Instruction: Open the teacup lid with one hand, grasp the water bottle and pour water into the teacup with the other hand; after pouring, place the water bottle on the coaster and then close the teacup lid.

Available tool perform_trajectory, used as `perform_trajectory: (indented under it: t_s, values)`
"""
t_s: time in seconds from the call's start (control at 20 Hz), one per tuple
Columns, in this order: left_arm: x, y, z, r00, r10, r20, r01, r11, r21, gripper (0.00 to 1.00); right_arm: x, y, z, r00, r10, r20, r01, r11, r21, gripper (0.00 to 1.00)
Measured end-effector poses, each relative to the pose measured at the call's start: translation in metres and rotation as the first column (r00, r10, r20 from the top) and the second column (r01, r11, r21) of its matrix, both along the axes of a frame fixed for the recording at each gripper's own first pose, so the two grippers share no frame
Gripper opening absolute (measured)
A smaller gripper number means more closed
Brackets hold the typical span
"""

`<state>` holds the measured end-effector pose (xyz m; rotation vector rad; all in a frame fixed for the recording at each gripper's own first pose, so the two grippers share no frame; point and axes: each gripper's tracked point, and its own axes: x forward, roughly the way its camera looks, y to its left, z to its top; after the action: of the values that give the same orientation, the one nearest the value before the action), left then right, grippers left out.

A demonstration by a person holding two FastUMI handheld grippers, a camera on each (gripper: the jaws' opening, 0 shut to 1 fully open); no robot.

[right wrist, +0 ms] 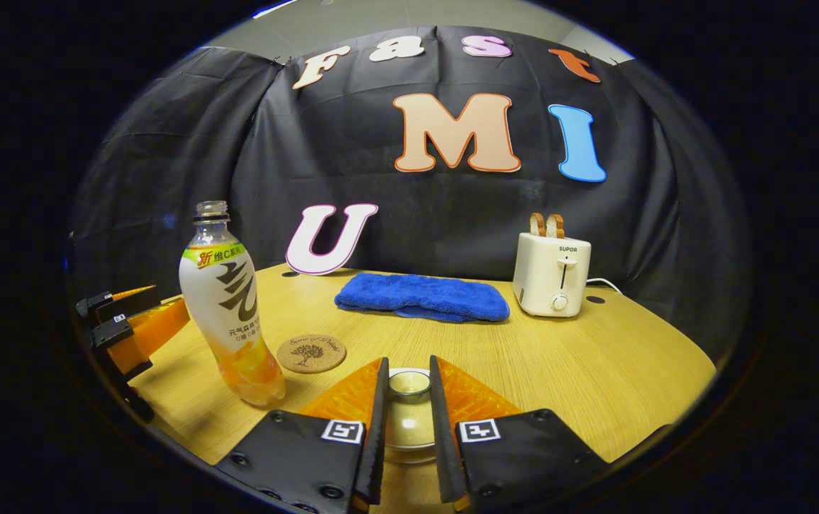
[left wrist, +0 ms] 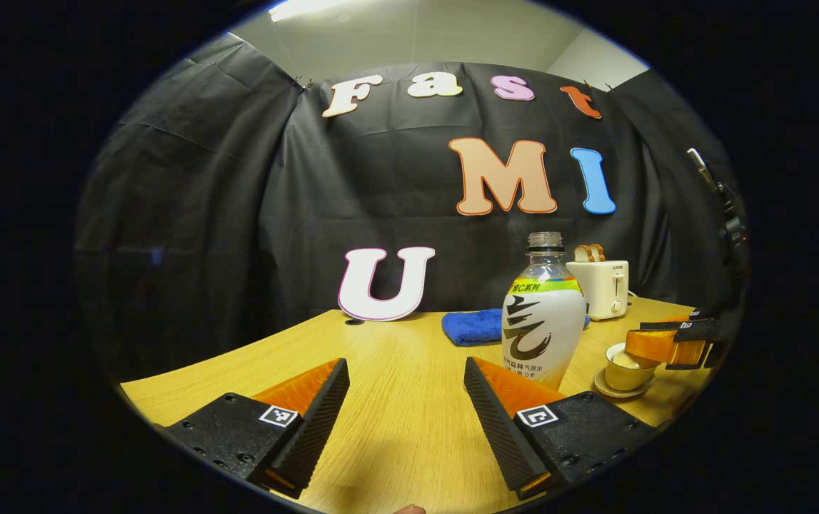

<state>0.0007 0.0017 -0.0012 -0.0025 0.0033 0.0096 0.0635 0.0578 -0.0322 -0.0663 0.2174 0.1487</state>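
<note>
An uncapped water bottle (left wrist: pixel 543 318) with a little orange liquid stands upright on the wooden table, just ahead and right of my left gripper (left wrist: pixel 405 364), which is open and holds nothing. The right gripper view has the bottle (right wrist: pixel 230 307) at the left, and a round cork coaster (right wrist: pixel 311 353) lies beside it. My right gripper (right wrist: pixel 408 365) is closed around the knob of the teacup lid (right wrist: pixel 409 384), which sits on the cream teacup (right wrist: pixel 409 422). In the left gripper view the teacup (left wrist: pixel 622 375) rests on a saucer at the right, with the right gripper (left wrist: pixel 641 344) at its top.
A folded blue cloth (right wrist: pixel 423 296) lies toward the back of the table. A cream toaster (right wrist: pixel 552 275) holding toast stands at the back right. The other gripper (right wrist: pixel 131 321) shows at the left edge of the right gripper view, beyond the bottle.
</note>
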Motion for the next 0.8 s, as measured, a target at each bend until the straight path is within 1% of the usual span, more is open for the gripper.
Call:
perform_trajectory:
  t_s: [0.05,0.1,0.2,0.35,0.4,0.45,0.5,0.55,0.6,0.65,0.7,0.75,0.8]
  values:
    - [0.000,0.000,0.000,1.000,0.000,0.000,0.000,1.000,-0.001,0.95,0.000,0.001,0.001,1.000,0.004,0.000,-0.004,1.000,-0.002,0.36]
    - [0.000,0.000,0.000,1.000,0.000,0.000,0.000,1.000,0.000,0.95,0.000,0.001,0.001,1.000,0.007,0.005,-0.007,1.000,-0.002,0.32]
    - [0.000,0.000,0.000,1.000,0.001,0.000,-0.001,1.000,0.000,0.95,0.000,0.003,0.001,1.000,0.015,0.009,-0.015,1.000,0.003,0.36]
    - [0.000,0.001,0.000,1.000,0.005,0.000,-0.005,1.000,0.000,0.95,-0.002,0.007,0.002,0.999,0.033,0.015,-0.033,0.999,0.012,0.36]
    - [0.000,0.000,0.000,1.000,0.005,0.000,-0.005,1.000,0.000,0.95,-0.001,0.008,0.002,0.999,0.035,0.016,-0.036,0.999,0.013,0.34]
    - [0.000,0.000,0.000,1.000,0.005,0.000,-0.005,1.000,-0.001,0.95,-0.001,0.008,0.002,0.999,0.036,0.018,-0.036,0.999,0.014,0.36]
    - [0.000,0.000,0.000,1.000,0.004,-0.001,-0.004,1.000,-0.001,0.95,-0.001,0.008,0.003,0.999,0.036,0.021,-0.037,0.999,0.018,0.36]
    - [0.000,-0.001,0.000,1.000,0.000,0.000,0.000,1.000,-0.002,0.95,-0.001,0.008,0.005,0.999,0.036,0.023,-0.036,0.999,0.022,0.34]
    - [0.000,-0.002,0.000,1.000,-0.006,0.000,0.006,1.000,-0.003,0.95,-0.001,0.007,0.006,0.999,0.033,0.028,-0.034,0.999,0.029,0.36]
    - [0.000,-0.003,0.001,1.000,-0.011,0.001,0.011,1.000,-0.003,0.95,-0.002,0.006,0.009,0.999,0.032,0.032,-0.033,0.999,0.040,0.34]
    - [-0.001,-0.005,0.000,1.000,-0.019,0.001,0.019,1.000,-0.003,0.95,-0.002,0.005,0.011,0.999,0.032,0.034,-0.033,0.998,0.054,0.34]
    - [-0.001,-0.006,0.000,1.000,-0.027,0.002,0.027,1.000,-0.004,0.95,-0.002,0.003,0.014,0.999,0.027,0.039,-0.030,0.997,0.065,0.36]
    - [-0.001,-0.008,0.000,0.999,-0.035,0.002,0.035,0.999,-0.005,0.95,-0.001,0.002,0.016,0.999,0.025,0.040,-0.028,0.997,0.072,0.34]
